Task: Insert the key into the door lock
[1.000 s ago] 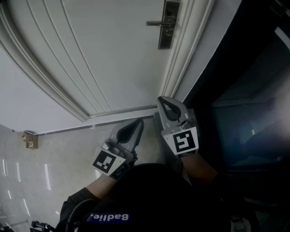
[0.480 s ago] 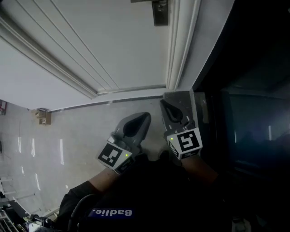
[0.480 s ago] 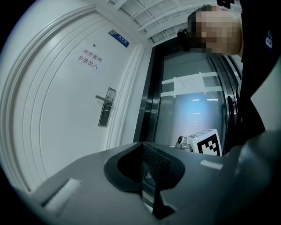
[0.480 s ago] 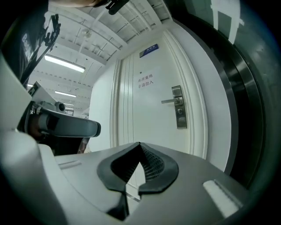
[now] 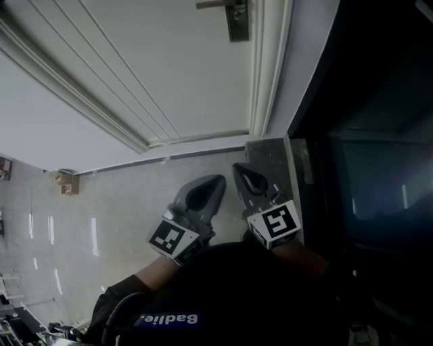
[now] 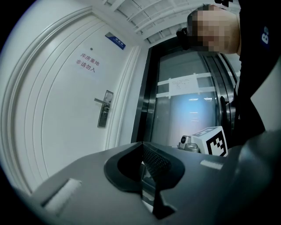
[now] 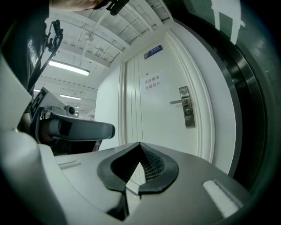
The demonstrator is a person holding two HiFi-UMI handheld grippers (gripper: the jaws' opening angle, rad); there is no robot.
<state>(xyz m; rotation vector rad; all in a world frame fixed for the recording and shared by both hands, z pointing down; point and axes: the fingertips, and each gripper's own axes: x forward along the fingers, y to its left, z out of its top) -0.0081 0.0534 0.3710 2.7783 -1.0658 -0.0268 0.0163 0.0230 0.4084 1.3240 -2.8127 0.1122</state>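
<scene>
The door lock (image 5: 237, 21) is a dark metal plate with a lever handle (image 5: 214, 5), on the white door (image 5: 169, 74) at the top of the head view. It also shows as the lock plate (image 6: 104, 116) in the left gripper view and the lock plate (image 7: 188, 114) in the right gripper view. No key shows in any frame. My left gripper (image 5: 218, 181) and right gripper (image 5: 238, 169) hang side by side low over the floor, well short of the lock. Both point at the door with jaws closed together, left gripper (image 6: 141, 144) and right gripper (image 7: 139, 145) alike, nothing visible between them.
A dark glass-and-metal doorway (image 5: 365, 135) stands right of the white door frame (image 5: 267, 74). A small doorstop (image 5: 65, 181) sits on the glossy tiled floor (image 5: 115, 209) at the left. Printed signs (image 7: 153, 82) hang on the door above the lock.
Both grippers have sunk lower in the head view and drawn closer together. The right one has rolled. The lock has slid toward the picture's top edge.
</scene>
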